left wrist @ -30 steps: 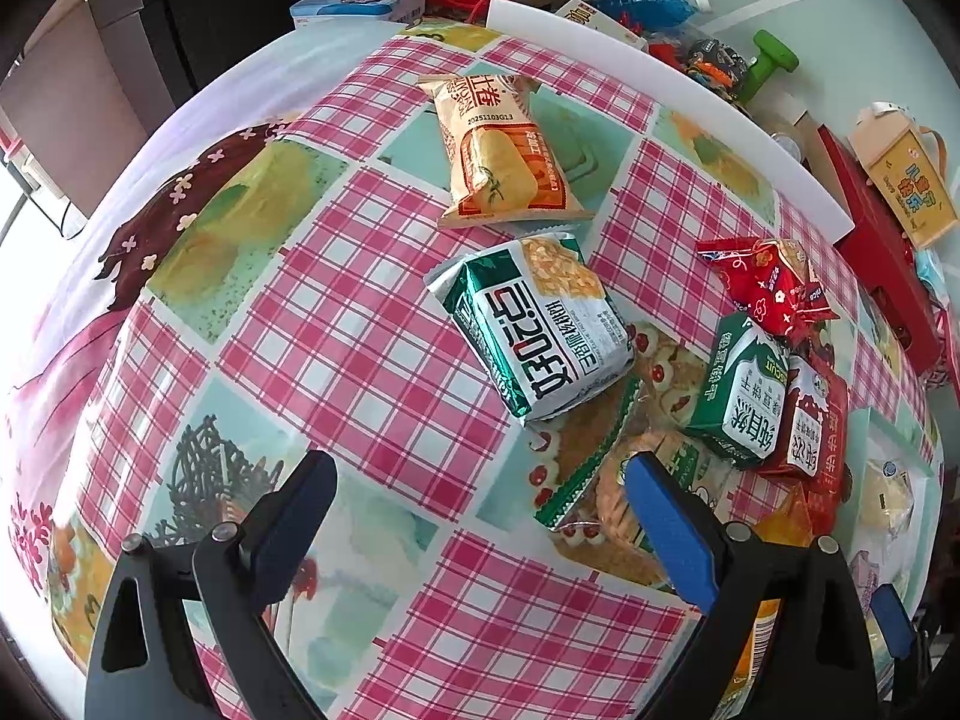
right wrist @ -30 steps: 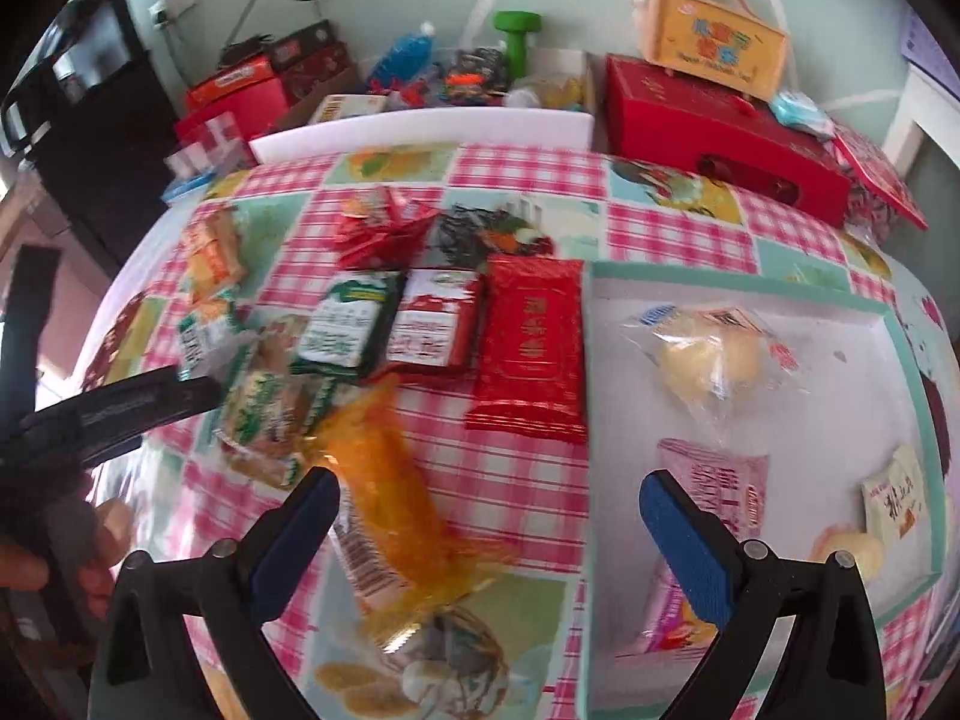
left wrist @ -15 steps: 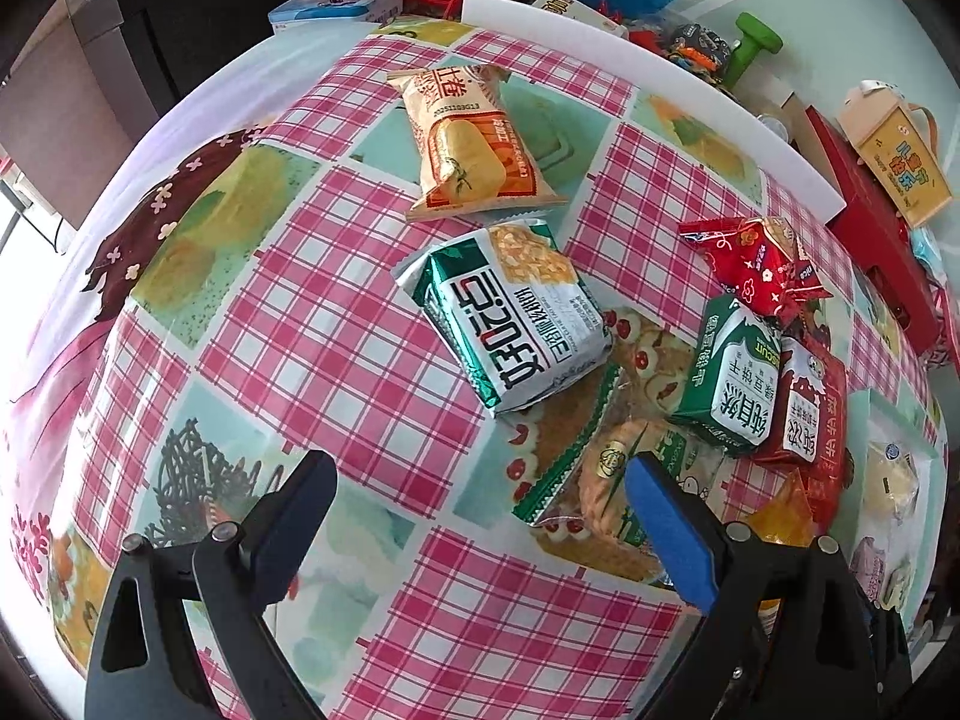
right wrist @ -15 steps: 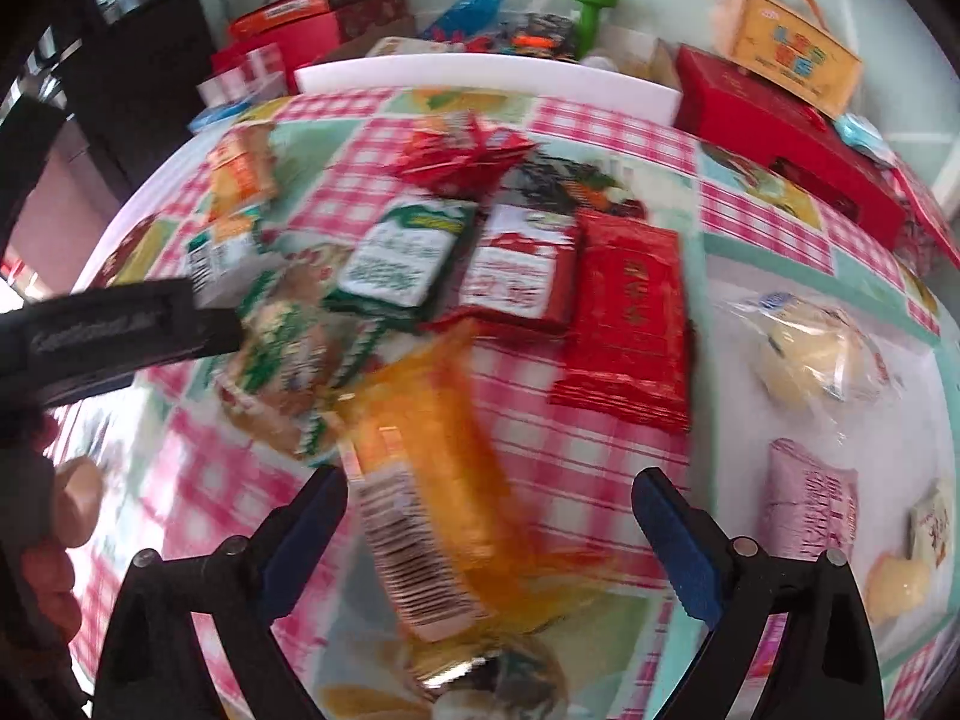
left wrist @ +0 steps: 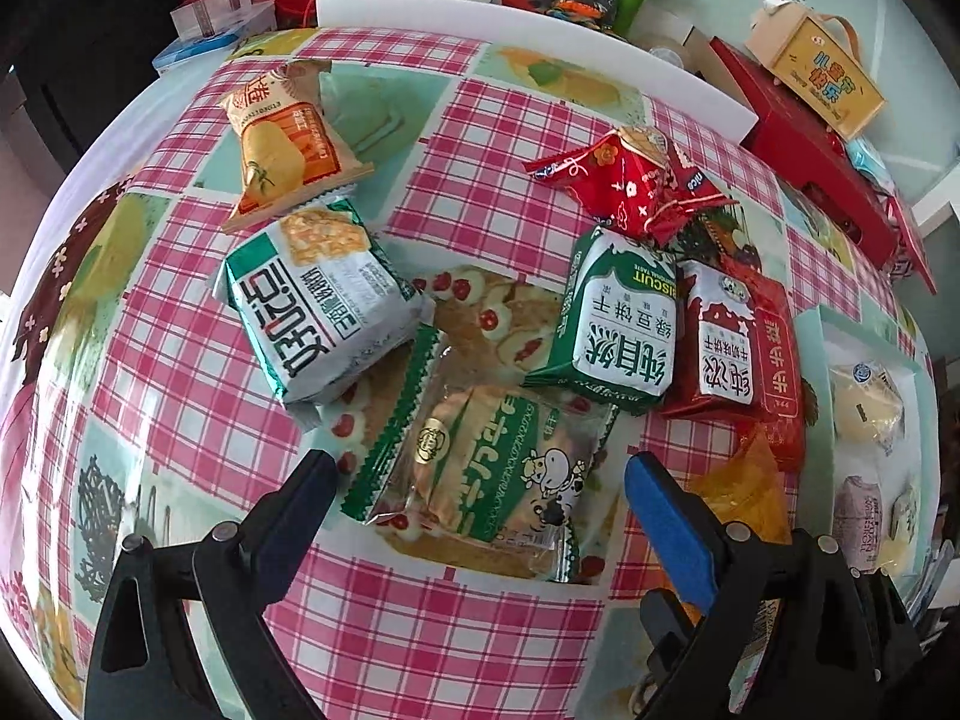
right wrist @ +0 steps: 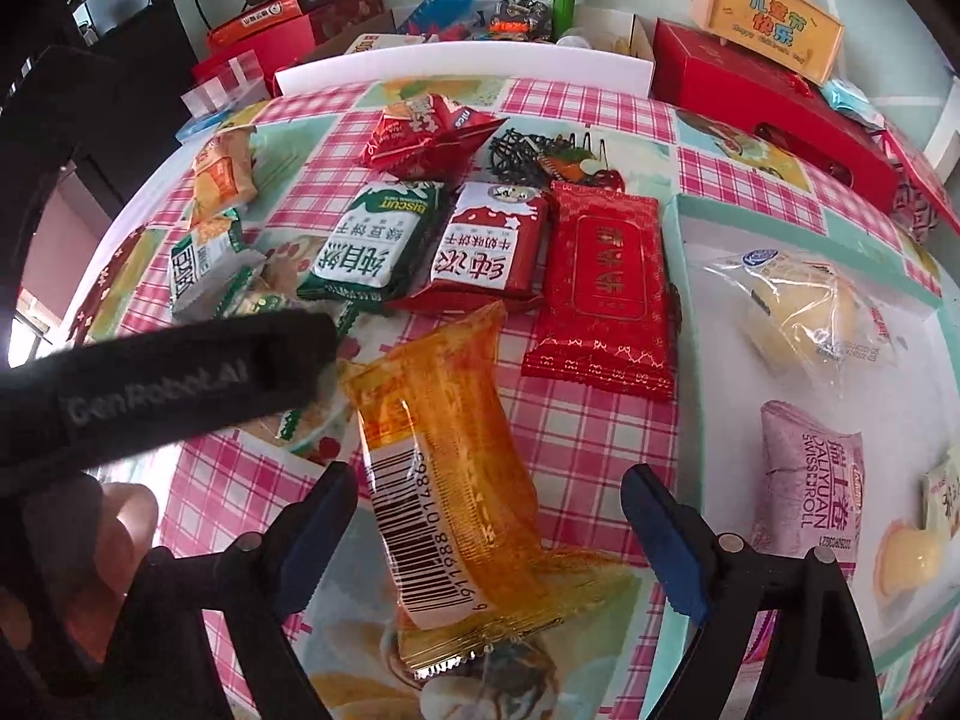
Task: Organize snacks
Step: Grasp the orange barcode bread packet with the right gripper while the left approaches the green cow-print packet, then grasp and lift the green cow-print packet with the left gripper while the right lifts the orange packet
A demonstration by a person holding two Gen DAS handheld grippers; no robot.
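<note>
My right gripper (right wrist: 486,504) straddles the orange snack packet (right wrist: 447,474) lying on the checked tablecloth; its jaws are closing with a gap on both sides of the packet. My left gripper (left wrist: 474,489) hangs open over a clear green-edged cracker packet (left wrist: 492,474) without touching it. Around it lie a white-green packet (left wrist: 318,312), a green biscuit pack (left wrist: 618,324), a red biscuit pack (left wrist: 726,348), an orange chips bag (left wrist: 288,150) and a red candy bag (left wrist: 630,180). The left gripper's body (right wrist: 162,378) shows in the right wrist view.
A white tray with a teal rim (right wrist: 678,276) at the right holds a yellow cake packet (right wrist: 822,312), a pink roll packet (right wrist: 810,480) and other small snacks. A flat red packet (right wrist: 606,282) lies beside it. Red boxes (right wrist: 774,102) and a white board (right wrist: 462,63) line the far edge.
My left gripper slid right, from bare cloth to above the green-edged cracker packet. My right gripper sank toward the orange packet and its jaws narrowed around it.
</note>
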